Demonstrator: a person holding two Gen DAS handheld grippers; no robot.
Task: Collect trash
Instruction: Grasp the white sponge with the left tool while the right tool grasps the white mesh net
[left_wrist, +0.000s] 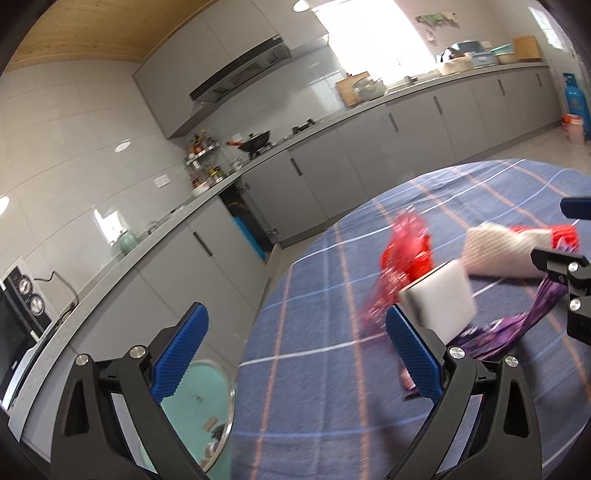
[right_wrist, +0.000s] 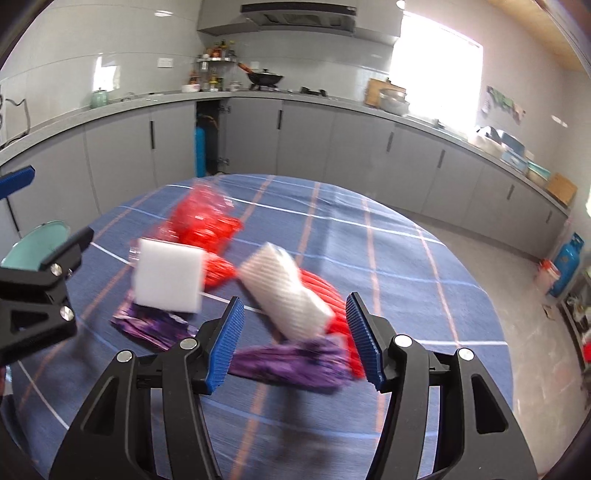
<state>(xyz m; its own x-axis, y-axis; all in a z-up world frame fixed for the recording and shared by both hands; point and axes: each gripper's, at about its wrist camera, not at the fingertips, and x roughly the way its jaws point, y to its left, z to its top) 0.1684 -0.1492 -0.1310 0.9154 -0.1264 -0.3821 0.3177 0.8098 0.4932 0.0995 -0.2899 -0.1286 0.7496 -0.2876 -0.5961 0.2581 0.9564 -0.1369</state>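
On the round table's blue plaid cloth (right_wrist: 388, 266) lies a heap of trash: a white foam block (right_wrist: 168, 277), a white ribbed foam pad (right_wrist: 284, 295), red plastic wrappers (right_wrist: 203, 221) and purple wrappers (right_wrist: 291, 362). My right gripper (right_wrist: 295, 341) is open, just above the purple wrapper and near the ribbed pad. My left gripper (left_wrist: 295, 354) is open and empty at the table's left edge; the foam block (left_wrist: 439, 299) sits just beyond its right finger. The red wrapper (left_wrist: 402, 251), ribbed pad (left_wrist: 502, 251) and purple wrapper (left_wrist: 517, 325) show there too.
A teal bin with a metal rim (left_wrist: 195, 410) stands on the floor left of the table, also in the right wrist view (right_wrist: 33, 247). Grey kitchen cabinets (right_wrist: 303, 136) and counter run behind. A blue gas cylinder (right_wrist: 567, 266) stands at the far right.
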